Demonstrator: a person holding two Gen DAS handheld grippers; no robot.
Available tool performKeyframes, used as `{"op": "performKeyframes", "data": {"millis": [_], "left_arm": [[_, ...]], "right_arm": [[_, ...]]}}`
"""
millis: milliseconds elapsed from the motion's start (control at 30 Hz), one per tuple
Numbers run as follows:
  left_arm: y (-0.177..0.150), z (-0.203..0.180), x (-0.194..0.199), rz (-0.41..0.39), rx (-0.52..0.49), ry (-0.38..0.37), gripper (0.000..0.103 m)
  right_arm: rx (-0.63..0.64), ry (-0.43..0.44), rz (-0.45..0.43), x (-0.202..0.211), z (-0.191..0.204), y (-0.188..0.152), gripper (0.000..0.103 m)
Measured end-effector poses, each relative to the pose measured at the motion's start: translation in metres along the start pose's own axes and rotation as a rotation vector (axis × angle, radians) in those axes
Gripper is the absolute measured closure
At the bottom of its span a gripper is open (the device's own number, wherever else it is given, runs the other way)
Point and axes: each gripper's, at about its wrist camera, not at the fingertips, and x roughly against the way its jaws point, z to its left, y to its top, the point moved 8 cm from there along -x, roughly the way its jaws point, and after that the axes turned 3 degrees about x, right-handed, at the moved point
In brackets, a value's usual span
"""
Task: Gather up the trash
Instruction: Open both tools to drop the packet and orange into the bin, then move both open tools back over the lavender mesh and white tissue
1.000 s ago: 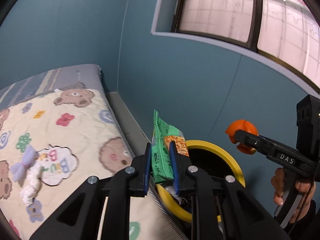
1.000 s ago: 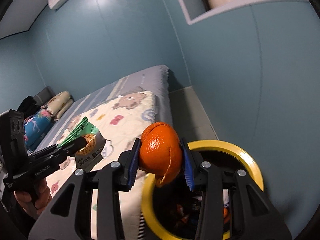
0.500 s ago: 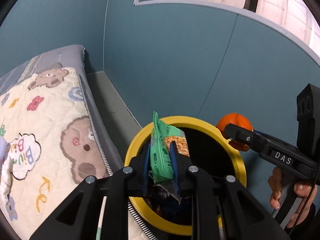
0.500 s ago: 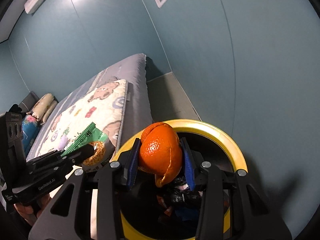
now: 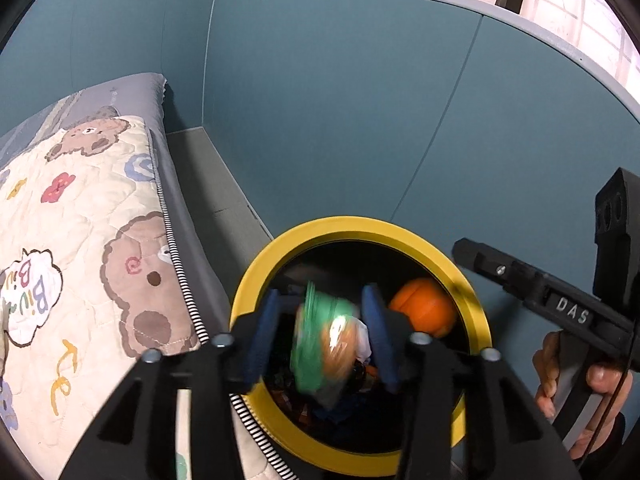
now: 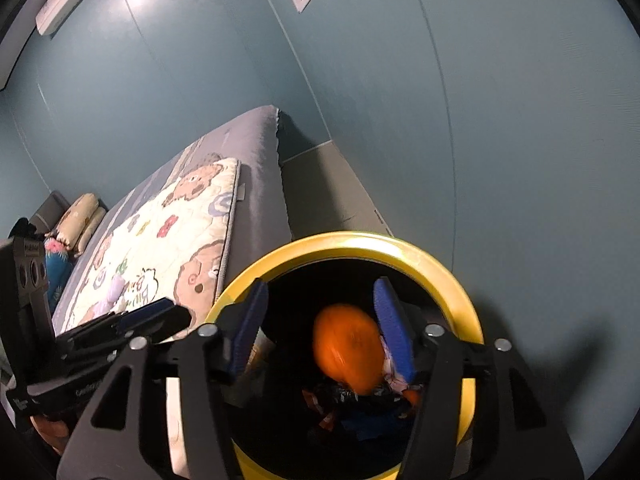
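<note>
Left wrist view: left gripper point(image 5: 320, 334) jaws spread, blurred green wrapper point(image 5: 320, 344) loose between them over yellow-rimmed round bin point(image 5: 348, 226), lower centre, "DAS" on right gripper point(image 5: 464, 250), quilt point(image 5: 80, 240) lettered "Biu Biu"; right wrist view: right gripper point(image 6: 320, 330) gaping, blurred orange peel point(image 6: 348, 354) inside bin point(image 6: 360, 240), lower centre.

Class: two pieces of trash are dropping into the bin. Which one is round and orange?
The orange peel, below the right tongs; the other, a flat green wrapper, falls from the left tongs.

"DAS" stands in white on the right tongs point(image 5: 472, 252). The quilt point(image 5: 80, 248) carries a cloud patch reading "Biu Biu".
</note>
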Motion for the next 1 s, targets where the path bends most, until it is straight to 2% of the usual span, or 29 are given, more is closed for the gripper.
{"op": "performKeyframes", "data": {"millis": [33, 100, 200, 300, 433, 633, 833, 1000], "left_arm": [[0.0, 0.002, 0.002, -0.004, 0.004, 0.005, 0.05], [0.001, 0.005, 0.005, -0.014, 0.018, 0.003, 0.036], [0.002, 0.014, 0.013, -0.036, 0.034, 0.022, 0.024], [0.003, 0.027, 0.022, -0.075, 0.033, 0.069, 0.015], [0.004, 0.048, 0.038, -0.115, 0.031, 0.12, 0.013], [0.007, 0.095, 0.069, -0.165, 0.077, 0.184, 0.011], [0.001, 0.163, 0.102, -0.196, 0.175, 0.255, 0.011], [-0.011, 0.231, 0.126, -0.211, 0.261, 0.347, 0.011]], "right_arm": [[0.0, -0.004, -0.007, 0.001, 0.0, 0.002, 0.046], [-0.003, -0.012, -0.02, 0.005, 0.002, 0.004, 0.043], [-0.007, -0.017, -0.032, 0.007, 0.005, 0.005, 0.038], [-0.004, -0.014, -0.036, 0.01, 0.008, 0.004, 0.034], [0.012, 0.013, -0.032, 0.009, 0.025, 0.001, 0.028], [0.057, 0.081, -0.042, 0.007, 0.073, 0.004, 0.018], [0.119, 0.144, -0.037, 0.001, 0.129, 0.006, 0.015], [0.166, 0.203, -0.022, -0.01, 0.179, 0.005, 0.013]]}}
